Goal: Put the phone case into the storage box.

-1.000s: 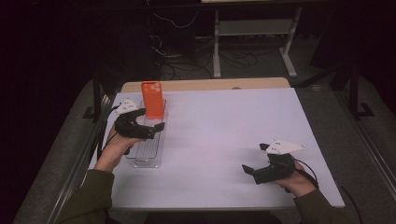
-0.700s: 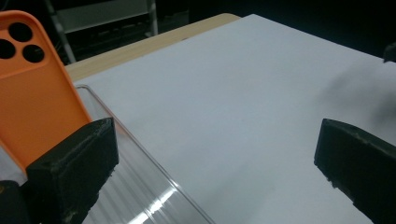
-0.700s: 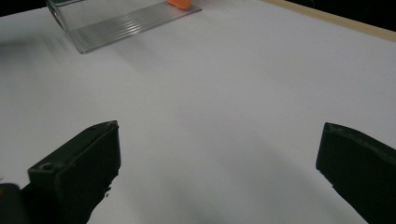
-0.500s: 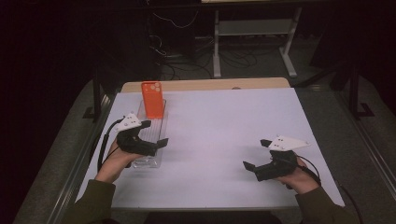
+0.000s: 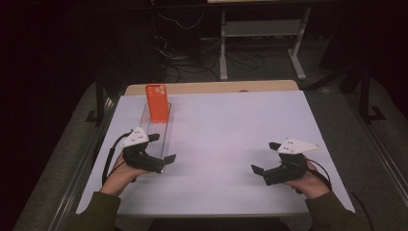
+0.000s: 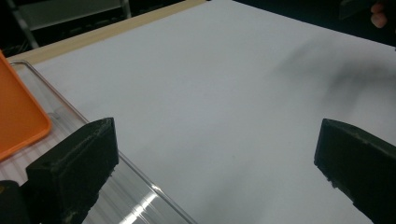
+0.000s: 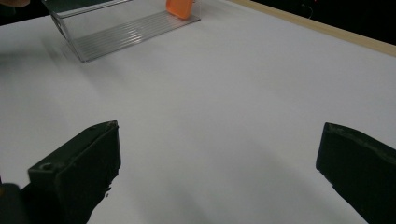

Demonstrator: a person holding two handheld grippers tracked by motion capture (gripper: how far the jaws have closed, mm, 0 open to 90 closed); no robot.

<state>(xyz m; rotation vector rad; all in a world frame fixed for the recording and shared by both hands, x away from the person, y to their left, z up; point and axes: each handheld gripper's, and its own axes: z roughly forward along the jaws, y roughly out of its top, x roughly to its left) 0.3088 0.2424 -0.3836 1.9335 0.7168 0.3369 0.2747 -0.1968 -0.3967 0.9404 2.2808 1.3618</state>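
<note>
Withdrawn from the phone (image 5: 157,102), left tongs (image 5: 162,147) hover agape over the rack's (image 5: 155,136) near end; right tongs (image 5: 263,157) idle, agape; phone stands racked, placement apparently finished.

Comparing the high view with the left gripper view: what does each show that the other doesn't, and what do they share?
High view alone: the person's forearms and hands, the whole left tongs over the near end of the clear ribbed tray, the whole right tongs above the white sheet, and the orange phone case standing at the tray's far end, with its camera cut-out.

Left gripper view alone: a close look along its own two black pads, wide apart, with the tray's glossy rim beneath one.

Shared: tray, orange case, white sheet, wooden table edge.
</note>
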